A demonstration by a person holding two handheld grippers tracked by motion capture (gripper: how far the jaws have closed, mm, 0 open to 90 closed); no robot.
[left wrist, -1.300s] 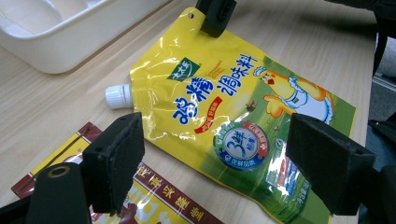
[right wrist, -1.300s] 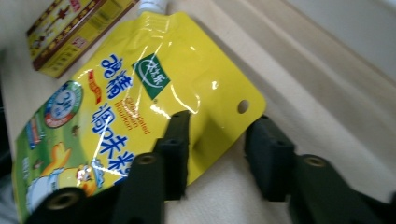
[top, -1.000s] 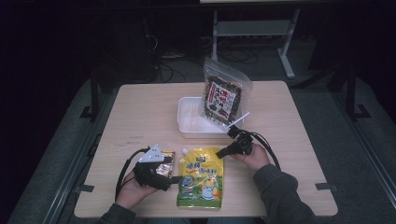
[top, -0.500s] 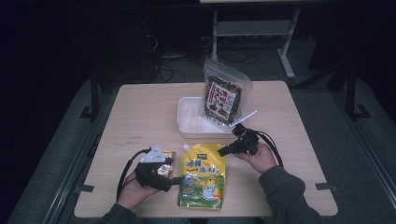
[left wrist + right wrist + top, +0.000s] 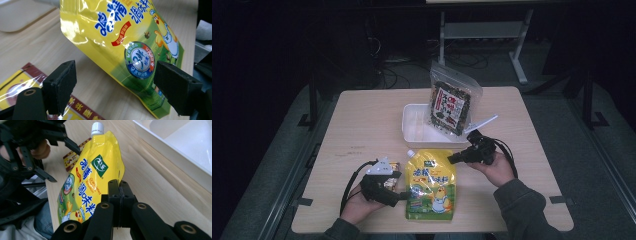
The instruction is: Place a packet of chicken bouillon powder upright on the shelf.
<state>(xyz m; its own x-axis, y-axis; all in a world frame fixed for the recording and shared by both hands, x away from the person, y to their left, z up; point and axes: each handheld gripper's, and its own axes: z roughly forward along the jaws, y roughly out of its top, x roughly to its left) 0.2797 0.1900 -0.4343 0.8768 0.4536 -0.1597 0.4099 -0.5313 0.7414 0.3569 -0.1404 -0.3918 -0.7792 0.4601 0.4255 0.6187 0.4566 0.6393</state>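
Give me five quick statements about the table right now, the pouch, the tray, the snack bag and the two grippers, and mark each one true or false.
1. The yellow spouted pouch lies flat on the table. True.
2. The left gripper is clamped shut on the pouch. False: its jaws stand wide apart, with the pouch's edge between them.
3. The right gripper has its jaws closed together. True.
4. The dark snack bag lies flat beside the pouch. False: it stands in the white tray.
5. The pouch's white cap is missing. False: the cap is on the spout.
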